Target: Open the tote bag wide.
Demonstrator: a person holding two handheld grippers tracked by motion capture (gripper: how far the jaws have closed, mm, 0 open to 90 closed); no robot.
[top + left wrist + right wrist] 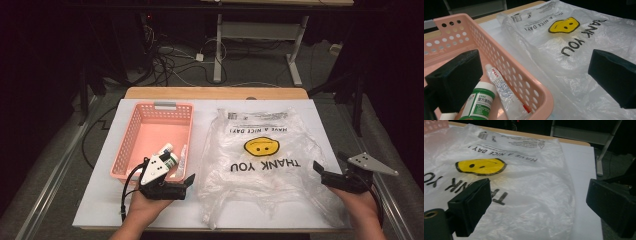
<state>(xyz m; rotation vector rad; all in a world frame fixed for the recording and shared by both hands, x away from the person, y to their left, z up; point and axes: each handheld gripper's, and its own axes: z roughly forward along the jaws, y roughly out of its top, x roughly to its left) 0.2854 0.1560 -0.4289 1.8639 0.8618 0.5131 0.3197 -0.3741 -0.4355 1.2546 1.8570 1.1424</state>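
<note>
Left gripper [181, 184], jaws spread, partly hides the bottle [480, 102] and tube [504, 93] in the basket [131, 137]; right gripper [327, 170], jaws spread, sits at the bag [260, 165] edge.

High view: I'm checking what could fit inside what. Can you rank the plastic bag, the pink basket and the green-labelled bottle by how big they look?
1. Plastic bag, lying flat, covers the most table.
2. Pink basket, clearly smaller.
3. Green-labelled bottle, far the smallest, lying in the basket and partly hidden behind the left gripper.
</note>
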